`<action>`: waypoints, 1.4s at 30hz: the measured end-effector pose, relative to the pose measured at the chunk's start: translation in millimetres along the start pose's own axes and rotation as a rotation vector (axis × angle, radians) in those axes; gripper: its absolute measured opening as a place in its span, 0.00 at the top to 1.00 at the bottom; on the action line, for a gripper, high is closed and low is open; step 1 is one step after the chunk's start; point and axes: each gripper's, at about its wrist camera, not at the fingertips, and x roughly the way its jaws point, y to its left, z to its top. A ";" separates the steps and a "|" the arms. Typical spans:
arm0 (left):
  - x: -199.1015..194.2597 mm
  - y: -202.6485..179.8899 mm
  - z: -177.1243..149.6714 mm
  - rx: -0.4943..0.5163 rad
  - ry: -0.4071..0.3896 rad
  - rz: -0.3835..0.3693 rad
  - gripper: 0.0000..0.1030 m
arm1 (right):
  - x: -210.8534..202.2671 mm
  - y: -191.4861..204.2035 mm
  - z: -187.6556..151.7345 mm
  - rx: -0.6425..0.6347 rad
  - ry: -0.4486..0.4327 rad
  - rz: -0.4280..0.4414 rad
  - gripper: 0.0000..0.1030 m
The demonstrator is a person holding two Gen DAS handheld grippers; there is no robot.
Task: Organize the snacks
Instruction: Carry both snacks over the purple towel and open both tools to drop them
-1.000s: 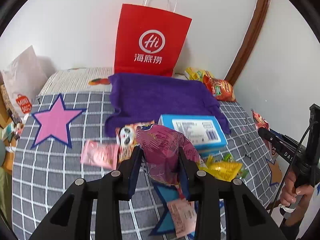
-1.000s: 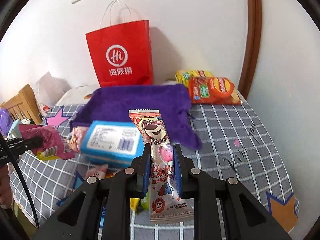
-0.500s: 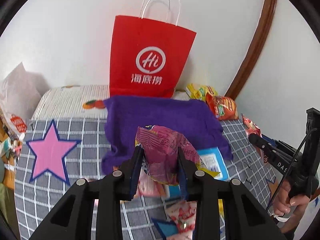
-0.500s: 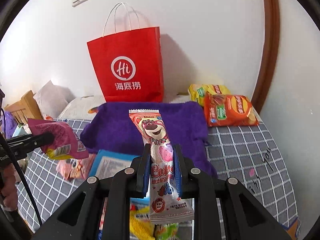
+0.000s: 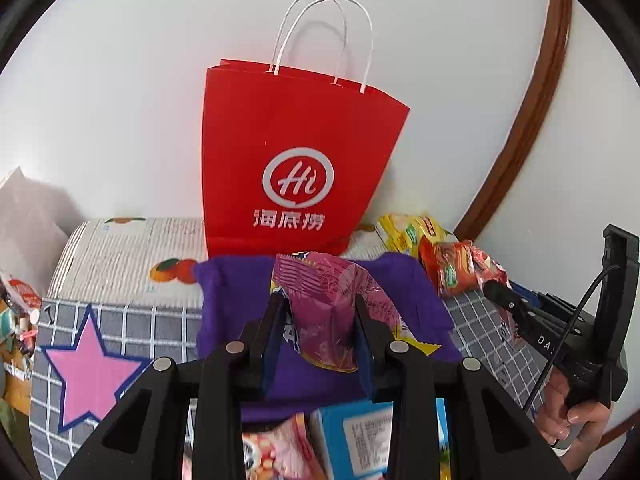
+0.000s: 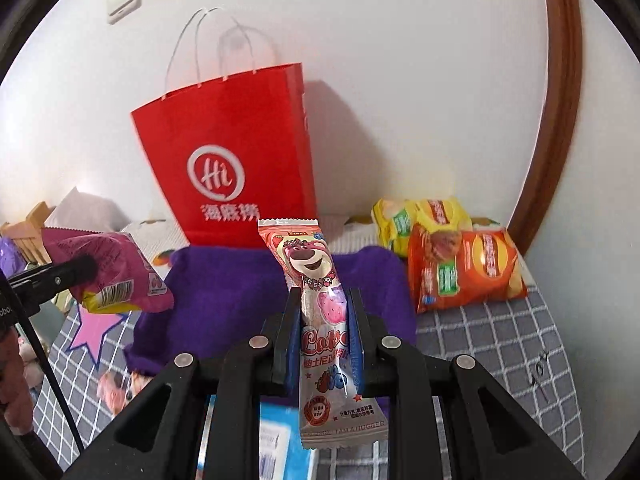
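Note:
My left gripper [image 5: 320, 304] is shut on a crumpled magenta snack bag [image 5: 328, 304] and holds it above the purple cloth [image 5: 232, 312], in front of the red paper bag [image 5: 296, 160]. The magenta bag also shows in the right wrist view [image 6: 108, 268] at the left. My right gripper [image 6: 323, 300] is shut on a long pink bear-print candy pack [image 6: 316, 304], held upright above the purple cloth [image 6: 224, 296], facing the red paper bag [image 6: 236, 160].
Orange and yellow chip bags [image 6: 460, 260] lie at the back right by the wall. A blue box [image 5: 360, 436] and small packets [image 5: 272, 452] lie on the grey checked cover [image 5: 132, 320] below my grippers. A brown door frame [image 6: 556, 100] stands right.
Both grippers have risen and moved forward toward the red paper bag with their snacks held. The bag looks larger and the blue box has dropped to the bottom edge.

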 end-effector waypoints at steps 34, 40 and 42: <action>130.9 48.7 3.2 -0.067 0.169 0.030 0.71 | 157.3 -27.1 -13.1 -0.005 0.282 0.041 0.80; 130.6 50.3 5.0 -0.076 0.188 0.030 0.71 | 164.5 -23.2 -16.3 -0.025 0.296 0.007 0.79; 131.6 51.3 5.0 -0.078 0.197 0.025 0.71 | 166.4 -23.0 -17.3 -0.027 0.303 -0.001 0.79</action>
